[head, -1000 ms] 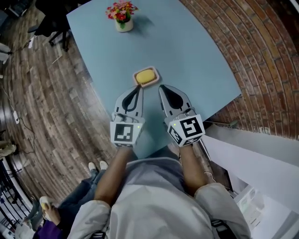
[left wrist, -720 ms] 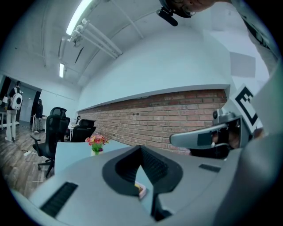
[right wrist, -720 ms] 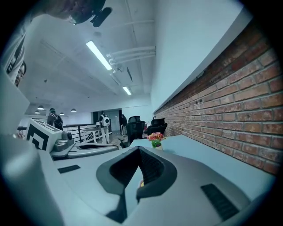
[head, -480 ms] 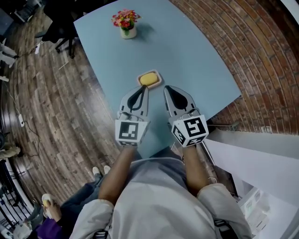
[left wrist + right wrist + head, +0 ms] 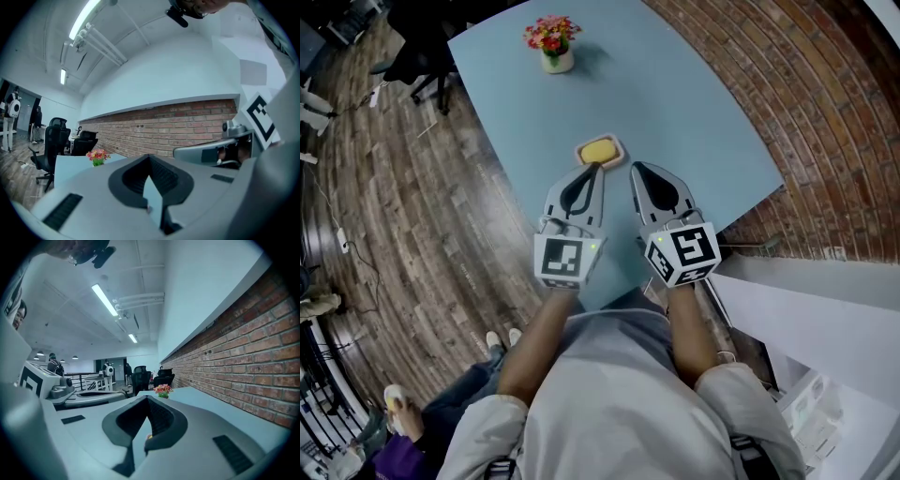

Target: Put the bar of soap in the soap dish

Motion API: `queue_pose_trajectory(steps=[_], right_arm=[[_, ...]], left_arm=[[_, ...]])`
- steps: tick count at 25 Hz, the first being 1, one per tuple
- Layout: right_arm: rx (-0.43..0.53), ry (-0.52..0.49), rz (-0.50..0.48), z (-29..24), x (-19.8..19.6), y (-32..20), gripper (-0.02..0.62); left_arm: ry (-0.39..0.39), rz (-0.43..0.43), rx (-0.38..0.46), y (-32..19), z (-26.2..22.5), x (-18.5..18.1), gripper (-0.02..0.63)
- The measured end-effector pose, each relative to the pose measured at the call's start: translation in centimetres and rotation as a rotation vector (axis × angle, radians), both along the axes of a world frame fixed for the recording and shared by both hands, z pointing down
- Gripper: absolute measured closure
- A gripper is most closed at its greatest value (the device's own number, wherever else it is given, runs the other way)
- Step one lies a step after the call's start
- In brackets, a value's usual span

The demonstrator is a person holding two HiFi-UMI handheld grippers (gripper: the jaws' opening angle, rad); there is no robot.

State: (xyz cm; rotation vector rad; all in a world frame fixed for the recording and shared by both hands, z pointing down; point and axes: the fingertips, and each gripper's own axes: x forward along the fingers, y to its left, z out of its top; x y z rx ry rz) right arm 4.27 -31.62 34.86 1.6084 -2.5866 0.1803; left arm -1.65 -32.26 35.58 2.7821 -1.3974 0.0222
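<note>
Left tongs (image 5: 593, 169) and right tongs (image 5: 635, 167) are hovering closed and empty near the yellow oval soap bar (image 5: 598, 150), lying in the pale rectangular soap dish (image 5: 620, 144) on the light-blue surface (image 5: 694, 103); withdrawing level, without nudging it, seems wisest.

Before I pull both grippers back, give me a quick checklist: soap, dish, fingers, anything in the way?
1. Soap in the soap dish: ok, the yellow bar lies inside it.
2. Left gripper empty: ok, fingers together, nothing between them.
3. Right gripper empty: ok, fingers together, nothing between them.
4. Left gripper clear of the soap dish: cannot tell, its tip meets the dish's near edge in the head view.
5. Flower pot out of the way: ok, it stands at the far end of the table.
</note>
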Motion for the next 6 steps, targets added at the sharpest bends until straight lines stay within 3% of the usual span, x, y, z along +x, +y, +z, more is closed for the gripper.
queue_pose_trajectory(steps=[6], right_arm=[[0.001, -0.003, 0.002, -0.07, -0.25, 0.08, 0.583]], left_arm=[[-0.019, 0.012, 0.03, 0.13, -0.37, 0.06, 0.603]])
